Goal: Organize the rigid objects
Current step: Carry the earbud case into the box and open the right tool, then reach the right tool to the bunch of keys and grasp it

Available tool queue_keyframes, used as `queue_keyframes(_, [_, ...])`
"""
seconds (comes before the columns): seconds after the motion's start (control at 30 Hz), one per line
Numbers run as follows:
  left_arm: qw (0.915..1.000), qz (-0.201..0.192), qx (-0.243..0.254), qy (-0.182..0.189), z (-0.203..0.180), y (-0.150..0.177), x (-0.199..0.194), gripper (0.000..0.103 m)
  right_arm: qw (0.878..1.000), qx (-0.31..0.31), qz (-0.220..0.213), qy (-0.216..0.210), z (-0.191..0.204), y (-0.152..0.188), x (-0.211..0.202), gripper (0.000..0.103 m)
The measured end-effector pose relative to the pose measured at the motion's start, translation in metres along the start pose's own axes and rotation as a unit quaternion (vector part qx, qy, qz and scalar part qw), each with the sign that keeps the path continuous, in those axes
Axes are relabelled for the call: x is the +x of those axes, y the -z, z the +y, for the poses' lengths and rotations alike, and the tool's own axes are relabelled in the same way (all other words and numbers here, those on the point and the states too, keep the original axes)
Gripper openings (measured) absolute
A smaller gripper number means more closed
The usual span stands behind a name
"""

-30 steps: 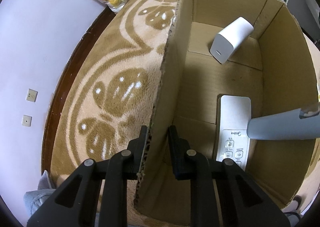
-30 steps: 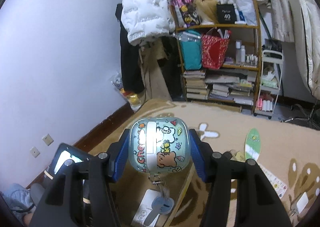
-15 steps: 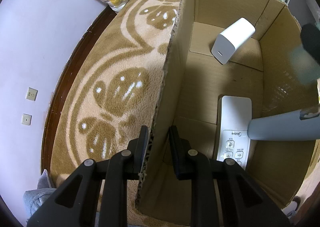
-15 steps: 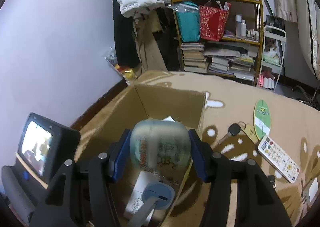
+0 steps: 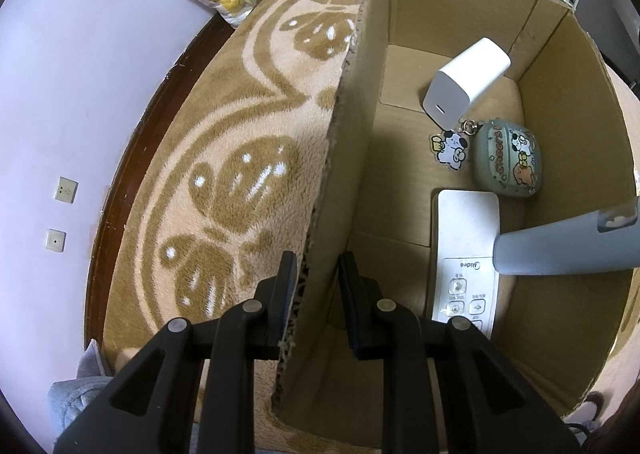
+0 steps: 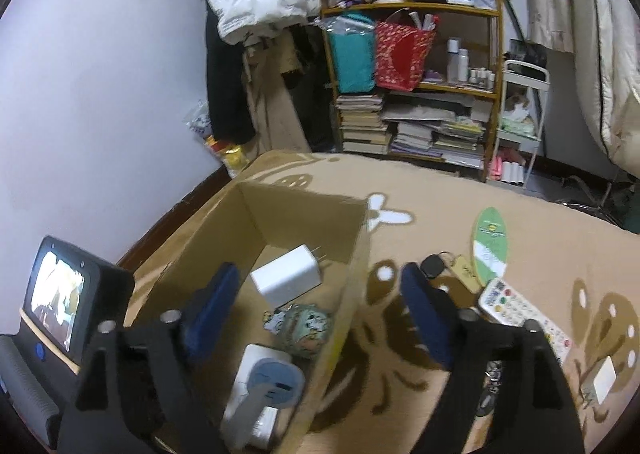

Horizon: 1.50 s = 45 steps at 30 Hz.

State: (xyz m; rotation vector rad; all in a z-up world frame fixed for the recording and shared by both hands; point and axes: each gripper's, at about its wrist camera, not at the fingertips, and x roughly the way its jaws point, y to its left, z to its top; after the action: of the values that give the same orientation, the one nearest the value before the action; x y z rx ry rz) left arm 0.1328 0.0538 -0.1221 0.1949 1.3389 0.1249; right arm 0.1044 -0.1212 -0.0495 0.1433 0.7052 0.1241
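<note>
Released since half a second ago, the pale-green cartoon-printed case (image 5: 506, 158) now lies in the brown cardboard box (image 5: 580, 102); the left gripper (image 5: 316, 274) is clamped on its wall. Seen from the right wrist, the right gripper (image 6: 320, 306) is spread wide and empty, probably freed for the colourful-buttoned remote (image 6: 520, 314).

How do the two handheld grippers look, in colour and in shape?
The left gripper has matte black angular linkage arms with silver round pivot pins and thin flat black fingers. The right gripper has the same black arms and silver pins, but its fingers carry dark blue pads. No cables, sleeves or markings are visible.
</note>
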Motion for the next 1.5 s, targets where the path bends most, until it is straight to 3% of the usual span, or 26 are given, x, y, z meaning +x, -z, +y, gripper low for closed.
queue_keyframes(0.1, [1.0000, 0.001, -0.003, 0.003, 0.001, 0.000, 0.000, 0.021, 1.000, 0.009, -0.002, 0.018, -0.012, -0.001, -0.004, 0.103])
queue_keyframes(0.53, [1.0000, 0.001, -0.003, 0.004, 0.002, 0.000, -0.001, 0.022, 0.988, 0.112, 0.018, 0.109, -0.100, 0.013, -0.007, 0.103])
queue_keyframes(0.9, [1.0000, 0.000, 0.002, -0.002, 0.001, 0.000, -0.001, 0.022, 0.974, 0.176, 0.080, 0.121, -0.138, 0.041, 0.014, 0.103])
queue_keyframes(1.33, [1.0000, 0.001, 0.001, -0.001, 0.000, 0.000, -0.001, 0.022, 0.961, 0.191, 0.142, 0.137, -0.154, 0.069, 0.044, 0.103])
queue_keyframes(1.5, [1.0000, 0.001, 0.000, -0.001, 0.000, 0.000, -0.001, 0.022, 0.958, 0.186, 0.165, 0.143, -0.156, 0.077, 0.055, 0.083])
